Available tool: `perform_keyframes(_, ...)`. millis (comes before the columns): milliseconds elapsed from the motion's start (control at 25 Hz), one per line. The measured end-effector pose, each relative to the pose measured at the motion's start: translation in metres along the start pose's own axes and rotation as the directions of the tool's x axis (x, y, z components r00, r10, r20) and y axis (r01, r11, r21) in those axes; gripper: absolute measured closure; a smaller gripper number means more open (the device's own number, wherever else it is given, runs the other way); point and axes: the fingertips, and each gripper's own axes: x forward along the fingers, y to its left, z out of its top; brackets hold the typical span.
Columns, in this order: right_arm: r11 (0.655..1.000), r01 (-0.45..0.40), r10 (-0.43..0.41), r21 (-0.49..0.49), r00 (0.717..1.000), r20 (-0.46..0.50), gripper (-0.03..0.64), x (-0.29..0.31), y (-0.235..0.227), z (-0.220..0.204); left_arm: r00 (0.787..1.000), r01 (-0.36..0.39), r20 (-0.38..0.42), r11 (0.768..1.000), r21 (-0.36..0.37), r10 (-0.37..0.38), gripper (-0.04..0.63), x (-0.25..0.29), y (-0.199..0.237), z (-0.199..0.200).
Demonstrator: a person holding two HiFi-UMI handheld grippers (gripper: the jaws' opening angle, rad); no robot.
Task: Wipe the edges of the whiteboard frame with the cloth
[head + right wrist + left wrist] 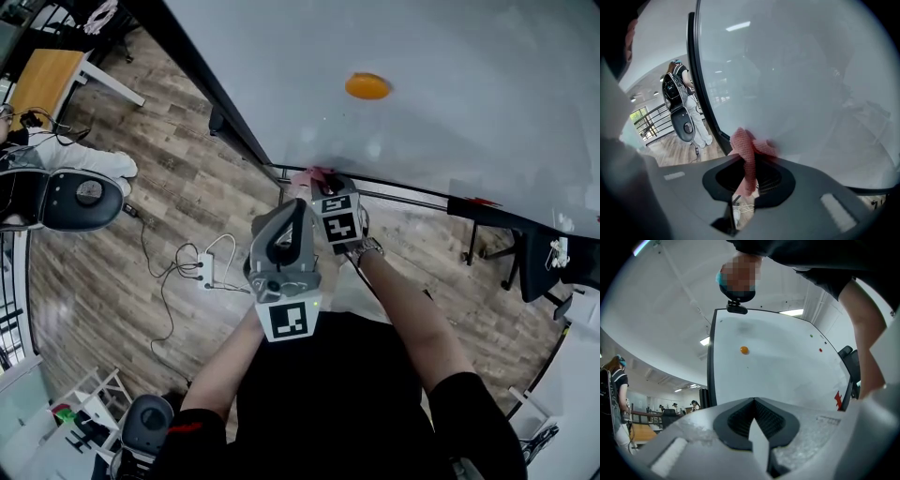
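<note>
Right gripper view: the right gripper is clamped on a fold of the pink cloth, whose bunched end presses on the whiteboard just beside the dark frame near a lower corner; the left gripper is closed on nothing. We judge the knit cloth light, soft and limp, best pinched mid-fold with a wad standing proud to ride the edge. The board is smooth and glossy and carries an orange magnet; below we note a wood floor and a power strip.
</note>
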Motion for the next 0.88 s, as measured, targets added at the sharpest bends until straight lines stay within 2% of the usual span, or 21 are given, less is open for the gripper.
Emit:
perform_keyframes(360,1.0,-0.001,0.001,0.006,1.0,-0.005,0.563,-0.012,-0.018,-0.009,1.0,-0.017,-0.02,1.0,-0.01,0.017,0.598,0.004,-0.017,0.004)
perform_keyframes(880,1.0,-0.002,0.002,0.014,1.0,-0.011,0.563,-0.031,-0.061,-0.026,0.999,-0.02,-0.031,1.0,0.02,0.021,0.598,0.029,-0.051,-0.004)
